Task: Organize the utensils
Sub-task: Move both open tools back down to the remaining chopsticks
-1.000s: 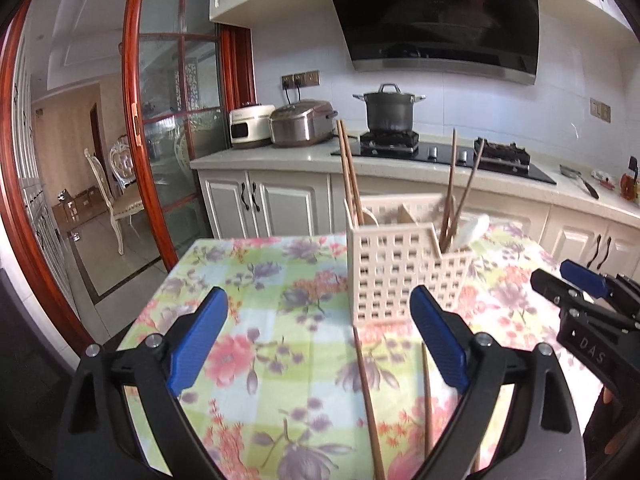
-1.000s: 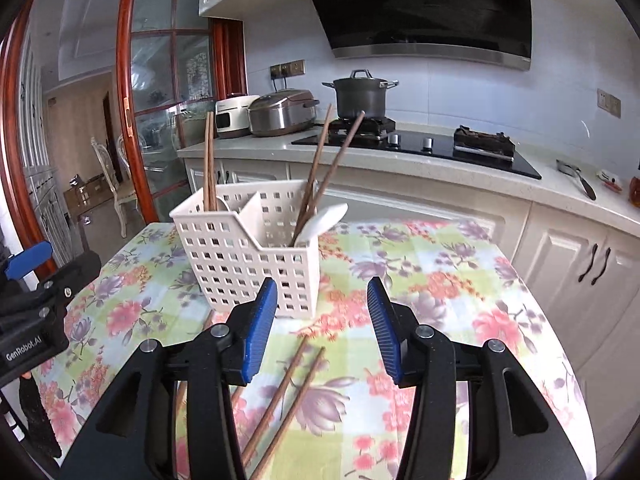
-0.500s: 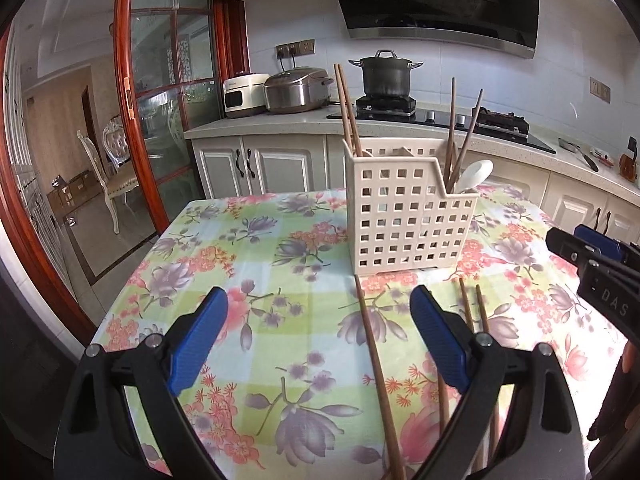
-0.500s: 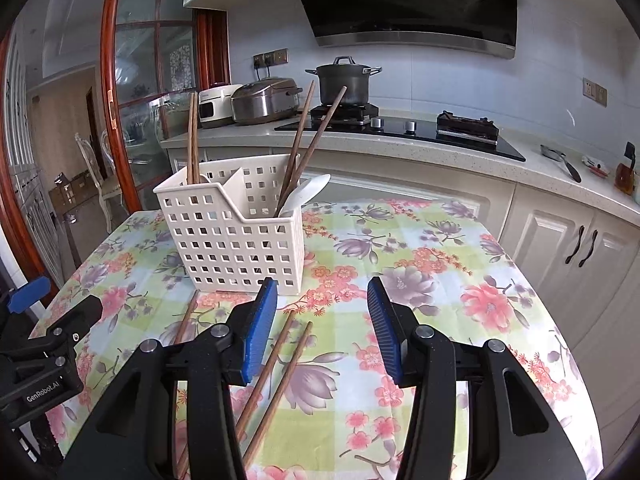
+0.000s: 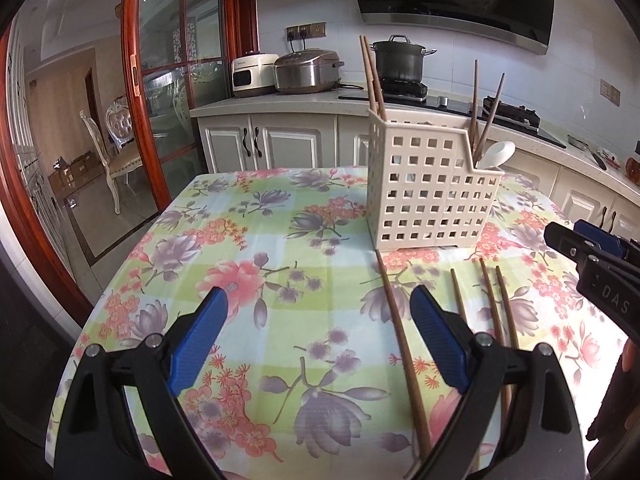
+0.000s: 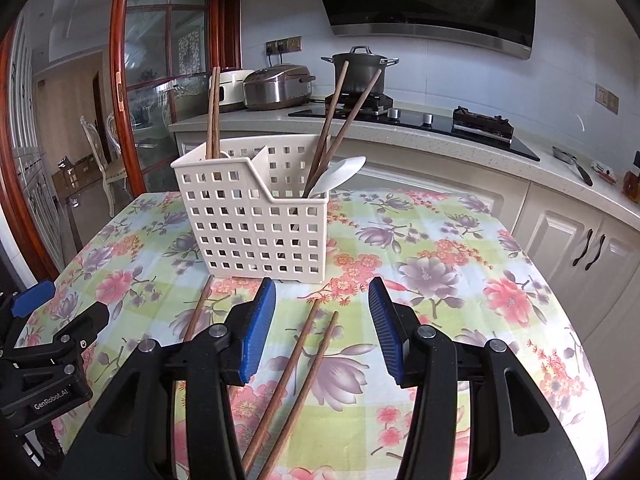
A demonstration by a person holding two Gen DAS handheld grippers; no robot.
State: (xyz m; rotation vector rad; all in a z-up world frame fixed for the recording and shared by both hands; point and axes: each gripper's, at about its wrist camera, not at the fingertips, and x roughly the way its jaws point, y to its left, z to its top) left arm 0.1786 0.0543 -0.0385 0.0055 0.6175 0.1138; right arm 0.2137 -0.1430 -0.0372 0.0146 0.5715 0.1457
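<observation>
Legible markings, two in total:

"DAS" in pale capitals, printed on the black body of the right gripper [image 5: 576,236], visible at the right edge of the left wrist view; lettering possibly cut off by the frame edge.

"GenRobot.AI" in small white type, printed on the black body of the left gripper [image 6: 60,312], visible at the lower left of the right wrist view.

Small mark on the white rice cooker [image 5: 253,75]: too small to read.
</observation>
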